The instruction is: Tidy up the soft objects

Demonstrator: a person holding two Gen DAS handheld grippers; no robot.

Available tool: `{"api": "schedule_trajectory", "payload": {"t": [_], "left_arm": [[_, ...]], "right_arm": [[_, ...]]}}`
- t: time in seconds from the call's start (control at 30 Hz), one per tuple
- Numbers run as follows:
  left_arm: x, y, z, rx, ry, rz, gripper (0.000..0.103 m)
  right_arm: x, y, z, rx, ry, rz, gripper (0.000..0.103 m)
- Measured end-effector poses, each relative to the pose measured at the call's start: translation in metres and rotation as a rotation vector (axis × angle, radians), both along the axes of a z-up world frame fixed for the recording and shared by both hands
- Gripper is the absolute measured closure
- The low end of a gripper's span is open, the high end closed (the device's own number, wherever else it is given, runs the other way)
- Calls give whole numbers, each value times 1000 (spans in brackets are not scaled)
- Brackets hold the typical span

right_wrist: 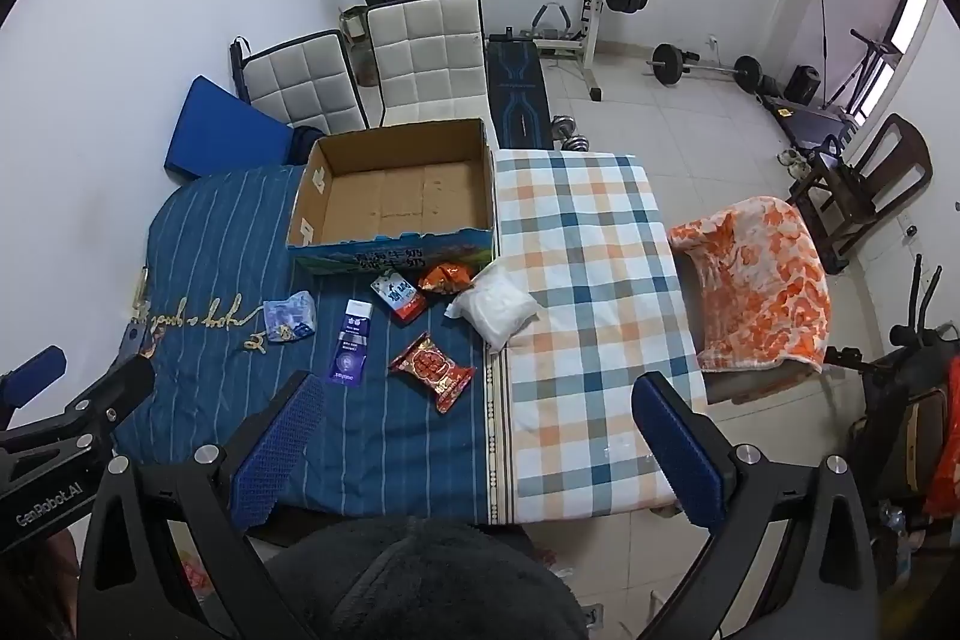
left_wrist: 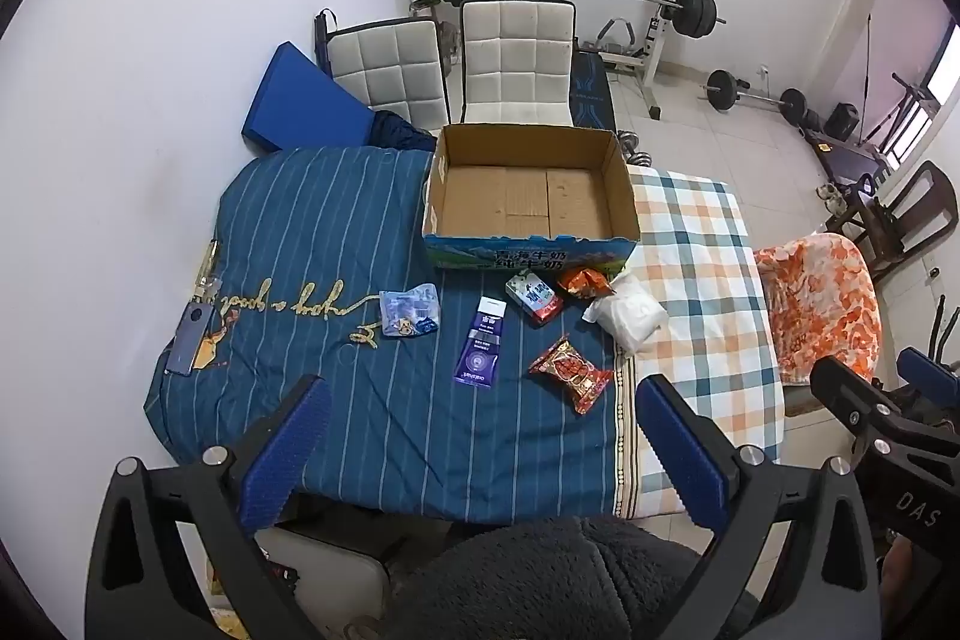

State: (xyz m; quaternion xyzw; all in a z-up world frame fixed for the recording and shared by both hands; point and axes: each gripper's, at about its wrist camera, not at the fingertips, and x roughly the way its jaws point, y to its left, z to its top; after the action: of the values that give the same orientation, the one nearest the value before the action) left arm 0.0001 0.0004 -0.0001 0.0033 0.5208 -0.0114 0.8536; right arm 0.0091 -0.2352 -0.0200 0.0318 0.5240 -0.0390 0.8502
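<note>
Above the bed: we hold the left gripper (left_wrist: 480, 436) and right gripper (right_wrist: 480, 430) spread wide, grasping nothing.
Packets: crinkly red snack packet (left_wrist: 571, 373), soft white bag (left_wrist: 627, 314), lying before the cardboard box (left_wrist: 528, 244).

Matt brown corrugated cardboard forms the box (left_wrist: 528, 196), with a glossy printed paper skin on its front wall. The striped blue cover (left_wrist: 336, 232) is soft woven cloth, the checked cover (right_wrist: 588, 292) beside it cloth too, slightly nubby. The red snack packet (left_wrist: 570, 373) gleams, crinkled plastic foil; the white bag (right_wrist: 495, 310) is cloudy, wrinkled plastic film. The purple sachet (left_wrist: 480, 349) looks smooth and glossy. Each claw, left (left_wrist: 480, 451) and right (right_wrist: 480, 445), shows ribbed blue rubbery pads (left_wrist: 288, 448) on matt black plastic, with shiny metal bolts.
</note>
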Motion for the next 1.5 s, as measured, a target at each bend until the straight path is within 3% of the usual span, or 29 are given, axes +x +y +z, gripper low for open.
{"api": "schedule_trajectory", "payload": {"t": [1.5], "left_arm": [[9, 5, 13, 16, -35, 6, 0]], "right_arm": [[4, 5, 6, 35, -44, -12, 0]]}}
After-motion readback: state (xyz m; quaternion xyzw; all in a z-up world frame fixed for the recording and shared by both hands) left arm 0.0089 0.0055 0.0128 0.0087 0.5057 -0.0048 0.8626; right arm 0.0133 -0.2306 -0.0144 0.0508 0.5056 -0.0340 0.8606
